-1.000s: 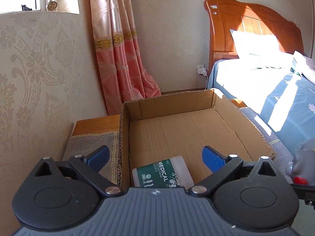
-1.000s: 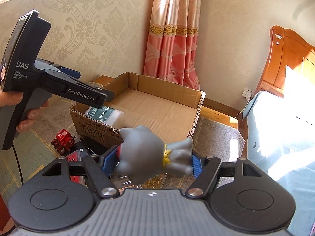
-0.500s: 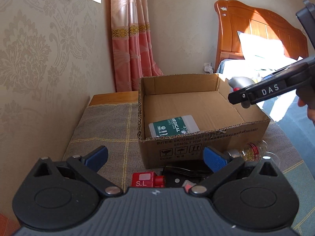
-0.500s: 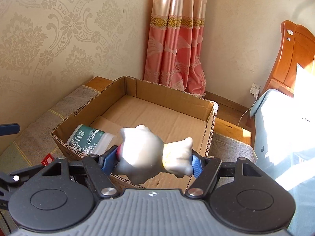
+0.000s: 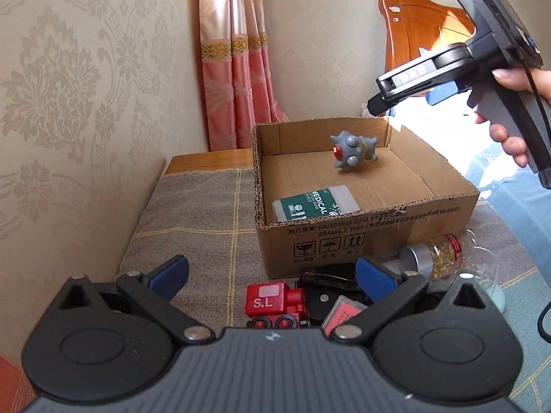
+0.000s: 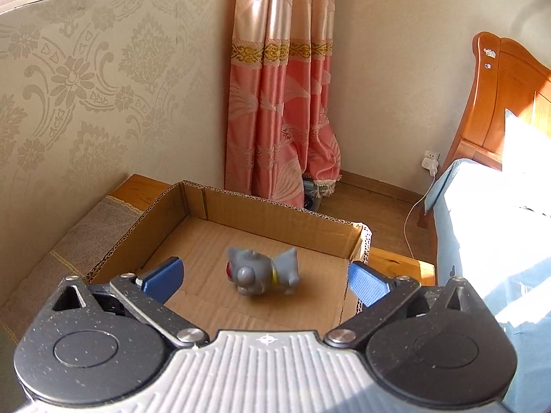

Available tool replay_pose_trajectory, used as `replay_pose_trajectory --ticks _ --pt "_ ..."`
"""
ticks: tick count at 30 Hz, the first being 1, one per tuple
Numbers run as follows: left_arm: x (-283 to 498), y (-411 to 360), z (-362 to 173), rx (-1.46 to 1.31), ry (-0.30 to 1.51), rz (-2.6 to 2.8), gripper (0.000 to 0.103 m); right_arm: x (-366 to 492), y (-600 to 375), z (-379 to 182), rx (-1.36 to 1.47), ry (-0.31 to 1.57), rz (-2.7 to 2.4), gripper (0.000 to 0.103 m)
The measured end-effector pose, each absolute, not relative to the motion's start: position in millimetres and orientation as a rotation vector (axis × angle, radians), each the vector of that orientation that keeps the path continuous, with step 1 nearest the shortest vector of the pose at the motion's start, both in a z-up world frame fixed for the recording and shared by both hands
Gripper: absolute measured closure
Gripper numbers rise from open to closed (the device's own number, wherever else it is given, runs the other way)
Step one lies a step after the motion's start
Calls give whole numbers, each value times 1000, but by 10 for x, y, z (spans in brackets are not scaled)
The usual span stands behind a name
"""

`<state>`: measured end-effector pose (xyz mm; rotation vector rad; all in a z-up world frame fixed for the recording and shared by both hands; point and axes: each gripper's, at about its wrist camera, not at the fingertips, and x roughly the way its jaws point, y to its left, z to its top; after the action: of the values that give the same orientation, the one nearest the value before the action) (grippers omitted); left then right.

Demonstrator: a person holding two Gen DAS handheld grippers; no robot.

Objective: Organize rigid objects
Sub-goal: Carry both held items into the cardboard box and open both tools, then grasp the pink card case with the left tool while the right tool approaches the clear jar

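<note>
A grey toy figure [image 5: 353, 153] with a red eye sits loose in the far half of the open cardboard box [image 5: 378, 241]. In the right wrist view the grey toy figure [image 6: 263, 272] is slightly blurred, below and between the blue pads without touching them. My right gripper [image 6: 265, 275] hovers over the cardboard box [image 6: 275, 213] with its jaws opening wide. A green-labelled medical bottle [image 5: 315, 203] lies in the box's near left corner. My left gripper [image 5: 272, 273] is open in front of the box, above a red toy robot [image 5: 272, 303].
Before the box lie a black flat object [image 5: 327, 292], a red card [image 5: 344, 316], a silver-capped jar of gold beads [image 5: 434, 254] and a clear glass [image 5: 482, 265]. A hand [image 5: 516, 110] holds the right tool above the box. Wall left, bed right.
The right gripper moved over the box and let go of the grey toy, which dropped inside. The left gripper drew back from the box earlier, then held still.
</note>
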<state>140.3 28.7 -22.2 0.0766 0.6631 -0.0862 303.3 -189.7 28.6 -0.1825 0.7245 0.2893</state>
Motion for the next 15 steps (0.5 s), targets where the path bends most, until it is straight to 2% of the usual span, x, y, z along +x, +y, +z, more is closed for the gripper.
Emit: replay_pose_trajectory --ticks 15 --pt "1239 332 -240 103 698 -59 1 2115 -2090 125 -151 755 322 0"
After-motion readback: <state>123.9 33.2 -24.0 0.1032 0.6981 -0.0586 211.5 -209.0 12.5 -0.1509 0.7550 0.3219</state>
